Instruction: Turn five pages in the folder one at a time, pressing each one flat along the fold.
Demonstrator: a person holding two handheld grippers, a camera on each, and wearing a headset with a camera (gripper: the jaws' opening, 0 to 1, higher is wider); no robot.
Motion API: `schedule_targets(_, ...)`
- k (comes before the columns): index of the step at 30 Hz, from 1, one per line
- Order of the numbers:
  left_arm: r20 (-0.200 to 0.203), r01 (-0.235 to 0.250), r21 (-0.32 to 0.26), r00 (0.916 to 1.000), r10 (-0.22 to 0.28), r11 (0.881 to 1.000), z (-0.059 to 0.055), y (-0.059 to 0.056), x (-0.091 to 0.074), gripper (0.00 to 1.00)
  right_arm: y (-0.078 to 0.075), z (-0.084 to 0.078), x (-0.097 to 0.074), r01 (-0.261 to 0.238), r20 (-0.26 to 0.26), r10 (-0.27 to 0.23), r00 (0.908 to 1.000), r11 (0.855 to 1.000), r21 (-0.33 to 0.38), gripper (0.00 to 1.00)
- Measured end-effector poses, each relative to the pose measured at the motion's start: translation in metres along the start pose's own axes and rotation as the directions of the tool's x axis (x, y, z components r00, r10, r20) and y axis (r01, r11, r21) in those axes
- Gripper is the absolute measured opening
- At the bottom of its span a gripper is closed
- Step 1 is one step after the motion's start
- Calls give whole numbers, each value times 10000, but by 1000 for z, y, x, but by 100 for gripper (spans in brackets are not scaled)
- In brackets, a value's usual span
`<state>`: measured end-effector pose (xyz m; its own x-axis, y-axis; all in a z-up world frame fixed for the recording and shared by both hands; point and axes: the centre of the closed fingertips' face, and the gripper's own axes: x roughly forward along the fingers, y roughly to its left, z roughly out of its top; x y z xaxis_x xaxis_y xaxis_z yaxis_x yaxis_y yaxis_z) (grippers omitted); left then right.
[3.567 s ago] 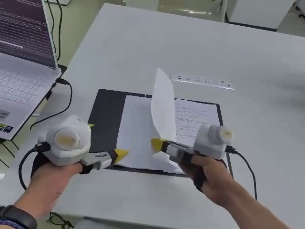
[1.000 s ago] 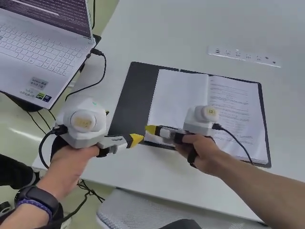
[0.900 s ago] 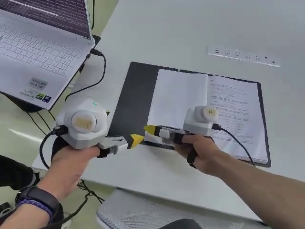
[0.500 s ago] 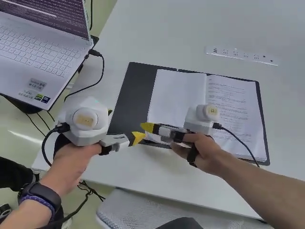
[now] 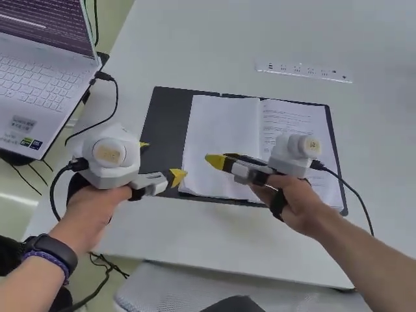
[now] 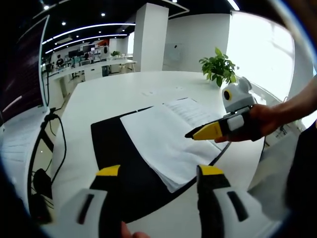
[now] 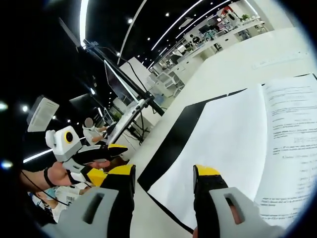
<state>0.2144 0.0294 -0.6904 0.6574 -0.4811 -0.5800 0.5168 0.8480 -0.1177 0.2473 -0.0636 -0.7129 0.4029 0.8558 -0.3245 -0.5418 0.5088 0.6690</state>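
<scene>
The folder [image 5: 162, 130] lay open on the white desk [image 5: 214, 45], close to its near edge, with the black cover bare on the left. A blank-backed sheet [image 5: 218, 143] lay down over the left half and a printed page [image 5: 296, 140] lay on the right, the fold [image 5: 259, 140] running between them.

The right gripper [image 7: 164, 173] hung over the lower part of the blank sheet. Its fingers were spread and held nothing. The left gripper [image 6: 159, 173] hovered just off the folder's near left corner, its fingers also apart and empty. I could not tell whether either gripper touched the paper.

The likeliest trouble seemed to be the turned sheet lifting back up, since nothing was seen bearing on it at the fold. A hard or slanted stroke with the yellow tips could wrinkle the thin paper. On the smooth top, with no gripper seen steadying the cover, such a stroke could also push the folder towards the near edge. On the next turn, fingers closing at the page edge might catch two sheets at once.

A power strip [image 5: 303, 69] sat well beyond the folder. An open laptop [image 5: 32, 84] stood off to the left, with a black cable [image 5: 97, 120] trailing near the cover. The gripper views showed a large office with ceiling lights and a potted plant [image 6: 219, 67].
</scene>
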Motion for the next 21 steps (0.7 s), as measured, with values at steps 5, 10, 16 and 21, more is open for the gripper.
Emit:
schedule_targets(5, -316, 446, 486, 9986, -431, 9978, -1, -15, 14, 52, -8, 6, -25, 354, 295, -349, 9990, 9993, -153, 45)
schedule_targets(10, -198, 779, 75, 9968, -777, 9969, -3, -22, 30, 44, -23, 1, -45, 847, 461, -843, 9954, 9964, -61, 42)
schedule_targets(16, -646, 1027, 163, 9927, -1015, 9946, -23, -27, 47, 34, -29, -3, -57, 1067, 556, -1072, 9927, 9942, 109, 42)
schedule_targets(21, -704, 1139, 85, 9911, -1130, 9935, -33, -28, 55, 23, -34, -7, -63, 1244, 625, -1260, 9901, 9918, 294, 41)
